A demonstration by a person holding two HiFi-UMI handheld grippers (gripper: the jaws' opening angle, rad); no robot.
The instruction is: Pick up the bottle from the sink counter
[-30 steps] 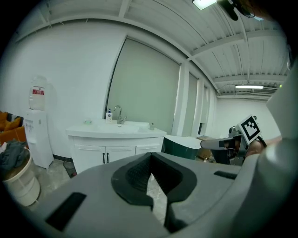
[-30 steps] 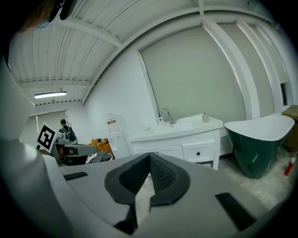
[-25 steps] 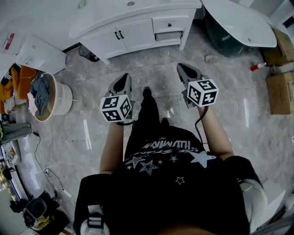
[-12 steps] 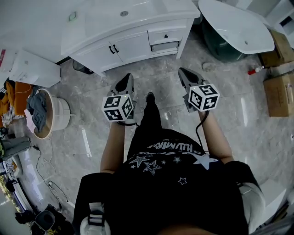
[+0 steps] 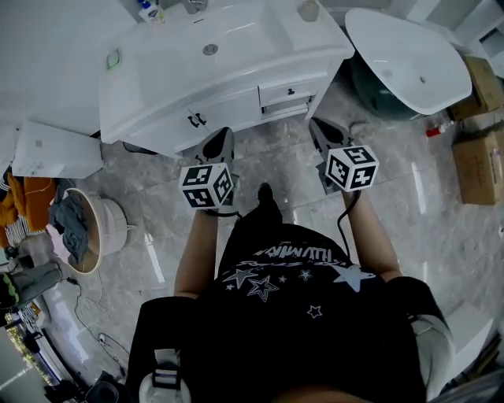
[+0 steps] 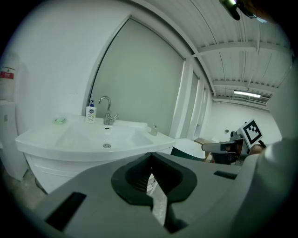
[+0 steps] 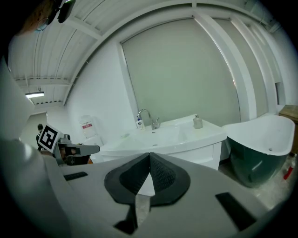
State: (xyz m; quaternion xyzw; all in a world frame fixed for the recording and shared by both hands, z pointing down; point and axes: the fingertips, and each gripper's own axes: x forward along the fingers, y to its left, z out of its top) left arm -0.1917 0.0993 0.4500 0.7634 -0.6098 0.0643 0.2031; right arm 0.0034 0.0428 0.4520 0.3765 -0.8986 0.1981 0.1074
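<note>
A white bottle with a blue label (image 5: 148, 9) (image 6: 90, 113) (image 7: 138, 122) stands left of the faucet (image 5: 193, 6) at the back of the white sink counter (image 5: 236, 71). A small grey dispenser bottle (image 5: 308, 9) (image 6: 153, 130) (image 7: 198, 122) stands on the counter's right corner. My left gripper (image 5: 221, 135) (image 6: 150, 155) is shut and empty, held in front of the cabinet doors and well short of the counter top. My right gripper (image 5: 319, 126) (image 7: 149, 155) is also shut and empty, level with the cabinet's right end.
A green soap dish (image 5: 113, 58) lies at the counter's left. A white bathtub (image 5: 409, 47) stands to the right, cardboard boxes (image 5: 480, 157) beyond it. A laundry basket (image 5: 87, 224) and a white unit (image 5: 55, 149) stand on the left. The floor is grey marble tile.
The person has stepped toward the vanity. The sink counter fills more of the head view and both bottles have come into sight. Both grippers moved forward and stayed shut.
</note>
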